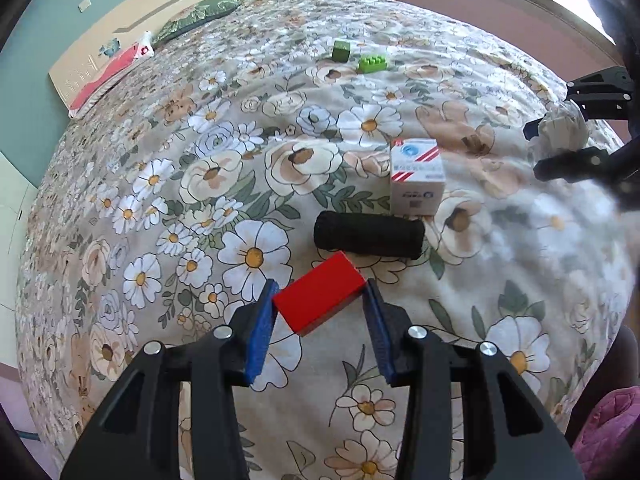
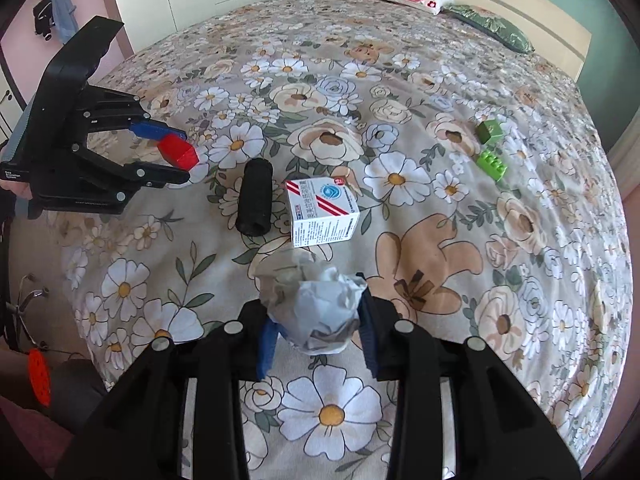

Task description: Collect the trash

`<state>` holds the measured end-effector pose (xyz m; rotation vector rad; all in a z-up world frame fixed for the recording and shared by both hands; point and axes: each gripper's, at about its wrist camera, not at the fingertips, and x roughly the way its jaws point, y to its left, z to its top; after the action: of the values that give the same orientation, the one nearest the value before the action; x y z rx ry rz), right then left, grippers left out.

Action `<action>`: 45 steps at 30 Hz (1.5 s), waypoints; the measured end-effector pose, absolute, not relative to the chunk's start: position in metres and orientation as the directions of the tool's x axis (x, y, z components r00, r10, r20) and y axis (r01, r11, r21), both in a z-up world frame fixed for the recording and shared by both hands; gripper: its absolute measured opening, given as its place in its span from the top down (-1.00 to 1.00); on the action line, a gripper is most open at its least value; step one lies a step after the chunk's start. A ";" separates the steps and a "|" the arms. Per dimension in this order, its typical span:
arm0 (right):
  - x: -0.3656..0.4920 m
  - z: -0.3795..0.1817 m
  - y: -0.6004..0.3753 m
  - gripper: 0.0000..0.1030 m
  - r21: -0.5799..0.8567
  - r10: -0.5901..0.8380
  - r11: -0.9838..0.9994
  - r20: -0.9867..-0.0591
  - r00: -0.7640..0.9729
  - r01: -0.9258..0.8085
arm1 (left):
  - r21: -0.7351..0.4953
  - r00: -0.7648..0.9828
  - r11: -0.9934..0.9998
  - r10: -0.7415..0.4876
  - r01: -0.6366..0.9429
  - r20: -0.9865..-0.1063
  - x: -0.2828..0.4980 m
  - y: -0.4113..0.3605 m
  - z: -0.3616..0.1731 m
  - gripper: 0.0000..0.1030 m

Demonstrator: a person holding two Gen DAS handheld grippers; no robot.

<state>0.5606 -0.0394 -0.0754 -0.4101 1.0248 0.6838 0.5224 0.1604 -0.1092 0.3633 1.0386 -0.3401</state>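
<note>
Left hand-held gripper (image 1: 320, 300) clamps red rectangular block (image 1: 318, 294), long axis slanting far-right | right hand-held gripper (image 2: 316, 316) pinches crumpled grey paper ball (image 2: 316, 304) | both above floral bedspread (image 2: 400, 80); windowed bedroom.

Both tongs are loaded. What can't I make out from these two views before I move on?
- Any bin: in neither view.
- Print on the white box: too small.
- Right tongs in the left view: blurred, cut by the edge.
- Bed under the paper ball: hidden by it.

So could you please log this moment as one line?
left gripper: holds red block | right gripper: holds crumpled paper | both above bed
</note>
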 end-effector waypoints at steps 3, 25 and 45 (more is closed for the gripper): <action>0.545 -0.042 -0.048 0.30 -0.023 0.331 0.731 -0.862 0.383 -0.682 | 0.154 0.504 0.892 -0.092 0.426 -0.859 0.508 0.152 -0.077 0.12; 0.365 0.203 -0.119 0.30 -0.190 0.368 0.775 -0.640 0.675 -0.603 | 0.293 0.757 0.899 -0.062 0.325 -0.650 0.332 0.081 0.150 0.12; 0.200 0.270 -0.156 0.30 -0.274 0.413 0.750 -0.517 0.750 -0.602 | 0.344 0.844 0.906 -0.027 0.248 -0.536 0.183 0.054 0.220 0.12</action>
<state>0.2003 -0.1560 0.2702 -0.4478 0.4488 0.5756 0.1829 0.0544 0.2202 0.4175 0.5505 -0.1495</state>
